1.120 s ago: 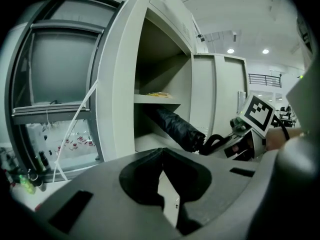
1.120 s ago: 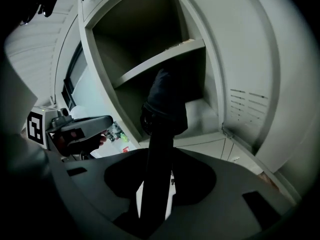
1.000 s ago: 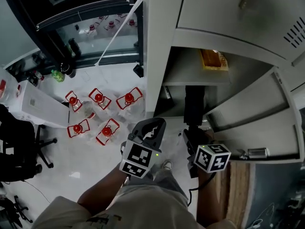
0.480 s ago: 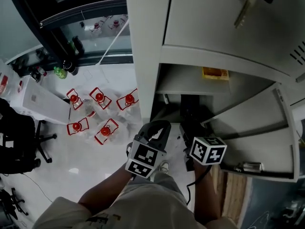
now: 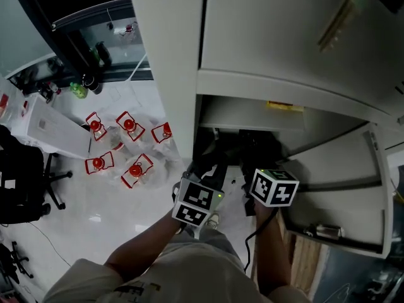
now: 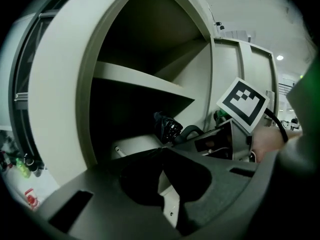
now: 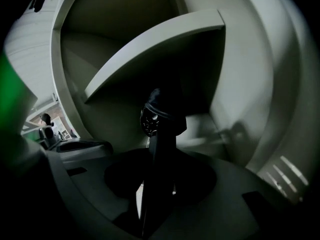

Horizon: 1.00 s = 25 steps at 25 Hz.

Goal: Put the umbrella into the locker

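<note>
The umbrella (image 7: 159, 129) lay inside the locker (image 5: 170, 62), under its shelf (image 7: 150, 51), with the left tool (image 6: 161, 150) to its left.

both forearms extend side by side toward the locker (image 5: 183, 74). the left gripper (image 5: 209, 168), at its open mouth, has its 2 jaws closed tip to tip, empty. the right gripper (image 7: 157, 155) beside it clamps the umbrella (image 7: 152, 119), pointing inside.

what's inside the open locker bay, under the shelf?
The folded black umbrella, clamped in the right gripper, pokes in under the shelf. The dark back of the bay behind it is unreadable.
</note>
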Tool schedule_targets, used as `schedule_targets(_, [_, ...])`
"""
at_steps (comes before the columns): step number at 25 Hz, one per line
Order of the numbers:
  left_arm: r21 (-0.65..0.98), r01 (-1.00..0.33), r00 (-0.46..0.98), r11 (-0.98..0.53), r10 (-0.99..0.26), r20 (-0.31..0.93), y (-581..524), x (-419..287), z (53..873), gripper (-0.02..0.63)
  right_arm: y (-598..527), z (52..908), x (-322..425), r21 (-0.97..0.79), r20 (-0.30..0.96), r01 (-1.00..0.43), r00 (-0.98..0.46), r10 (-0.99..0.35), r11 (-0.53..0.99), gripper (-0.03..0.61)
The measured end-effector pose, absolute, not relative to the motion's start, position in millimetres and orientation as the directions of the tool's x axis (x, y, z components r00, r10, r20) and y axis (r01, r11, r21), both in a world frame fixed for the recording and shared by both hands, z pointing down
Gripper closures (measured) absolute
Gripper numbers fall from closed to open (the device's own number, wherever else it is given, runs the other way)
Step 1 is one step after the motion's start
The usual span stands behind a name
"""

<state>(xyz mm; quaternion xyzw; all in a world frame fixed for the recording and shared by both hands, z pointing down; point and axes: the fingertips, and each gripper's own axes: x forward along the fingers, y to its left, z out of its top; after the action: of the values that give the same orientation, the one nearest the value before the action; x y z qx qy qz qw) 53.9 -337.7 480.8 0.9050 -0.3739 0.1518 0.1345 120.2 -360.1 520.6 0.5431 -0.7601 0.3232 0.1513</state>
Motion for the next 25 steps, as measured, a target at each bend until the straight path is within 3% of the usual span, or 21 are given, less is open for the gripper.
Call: schedule_targets(25, [0.205,-0.765,0.634,-0.610,-0.658,0.407,-360.4,64.0,501.6,0.604,-421.3,566.0,126.3,-0.276,0.676,-0.944,-0.322,-0.662,0.178,0.435])
